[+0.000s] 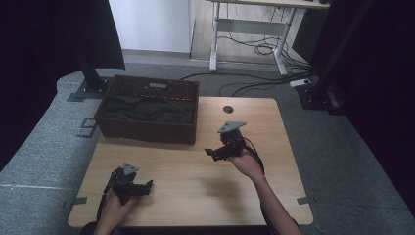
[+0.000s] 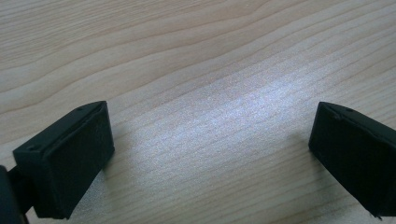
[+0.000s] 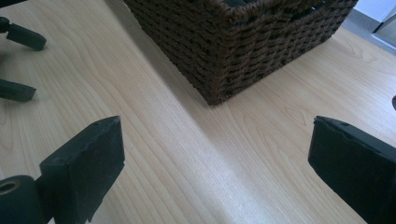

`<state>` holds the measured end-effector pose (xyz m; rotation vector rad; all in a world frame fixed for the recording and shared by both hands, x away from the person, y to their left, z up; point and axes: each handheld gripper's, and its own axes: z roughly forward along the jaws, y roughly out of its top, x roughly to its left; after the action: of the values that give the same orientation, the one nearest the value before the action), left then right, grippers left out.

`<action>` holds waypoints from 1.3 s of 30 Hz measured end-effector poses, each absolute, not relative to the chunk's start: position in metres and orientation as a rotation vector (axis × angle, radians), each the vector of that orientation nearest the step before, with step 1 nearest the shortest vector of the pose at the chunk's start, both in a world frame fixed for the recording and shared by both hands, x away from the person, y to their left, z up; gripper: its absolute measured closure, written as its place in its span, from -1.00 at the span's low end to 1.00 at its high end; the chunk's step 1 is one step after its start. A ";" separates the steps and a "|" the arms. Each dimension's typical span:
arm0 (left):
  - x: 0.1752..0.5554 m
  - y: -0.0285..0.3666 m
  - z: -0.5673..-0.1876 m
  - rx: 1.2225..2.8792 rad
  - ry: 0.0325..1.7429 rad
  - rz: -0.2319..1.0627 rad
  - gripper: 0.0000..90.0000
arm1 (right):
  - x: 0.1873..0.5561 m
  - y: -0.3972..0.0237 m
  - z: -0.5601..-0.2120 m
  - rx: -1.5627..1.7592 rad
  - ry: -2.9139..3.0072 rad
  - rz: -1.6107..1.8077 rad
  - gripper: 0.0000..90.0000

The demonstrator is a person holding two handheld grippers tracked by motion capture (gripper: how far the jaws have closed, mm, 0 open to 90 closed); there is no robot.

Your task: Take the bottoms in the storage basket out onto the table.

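The dark brown woven wicker basket point(image 1: 147, 110) — judged light and stiff — is best gripped at its rim. Soft dark cloth point(image 1: 142, 108) is seen inside. Both the left gripper point(image 1: 147, 186) and the right gripper point(image 1: 211, 152) are held wide open — nothing between their jaws.

A lab or office workroom set up for recording is shown. A light wooden table point(image 1: 195, 196) with a round cable port point(image 1: 228, 109) is placed at the centre on grey carpet point(image 1: 44, 147). At 12 o'clock, a second desk with a white metal frame point(image 1: 249, 27) is seen, with loose black cables point(image 1: 259, 49) trailing beneath it across the floor. Black curtains point(image 1: 44, 39) are hung at 10 o'clock and 2 o'clock, and black stands point(image 1: 90, 73) are fixed to floor plates beside them. A power strip point(image 1: 300, 82) is laid on the carpet at 1 o'clock. Tape marks point(image 1: 78, 200) are stuck by the table's corners.
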<state>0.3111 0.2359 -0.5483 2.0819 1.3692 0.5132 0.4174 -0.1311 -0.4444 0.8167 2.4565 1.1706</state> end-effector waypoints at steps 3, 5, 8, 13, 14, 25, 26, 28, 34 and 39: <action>0.311 0.236 -0.548 2.082 1.369 0.513 -1.00 | 0.420 -0.127 -0.443 0.804 2.463 1.161 -0.91; 0.311 0.236 -0.548 2.082 1.369 0.513 -1.00 | 0.422 -0.125 -0.442 0.802 2.465 1.164 -0.91; 0.311 0.236 -0.548 2.081 1.370 0.514 -1.00 | 0.425 -0.121 -0.440 0.796 2.466 1.166 -0.91; 0.311 0.236 -0.548 2.081 1.370 0.514 -1.00 | 0.429 -0.114 -0.434 0.777 2.475 1.163 -0.91; 0.311 0.236 -0.548 2.081 1.370 0.514 -1.00 | 0.430 -0.113 -0.434 0.776 2.477 1.165 -0.91; 0.311 0.236 -0.548 2.081 1.370 0.514 -1.00 | 0.437 -0.102 -0.430 0.755 2.494 1.158 -0.90; 0.311 0.236 -0.548 2.081 1.370 0.514 -1.00 | 0.438 -0.102 -0.429 0.752 2.497 1.157 -0.90; 0.311 0.236 -0.548 2.080 1.371 0.513 -1.00 | 0.439 -0.100 -0.429 0.744 2.502 1.159 -0.90; 0.311 0.236 -0.548 2.080 1.371 0.513 -1.00 | 0.443 -0.093 -0.426 0.736 2.514 1.161 -0.90; 0.311 0.236 -0.548 2.080 1.371 0.513 -1.00 | 0.447 -0.087 -0.425 0.729 2.522 1.153 -0.90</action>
<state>0.3112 0.2356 -0.5484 2.0799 1.3709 0.5131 0.4469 -0.0874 -0.4247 0.7286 2.5223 1.1531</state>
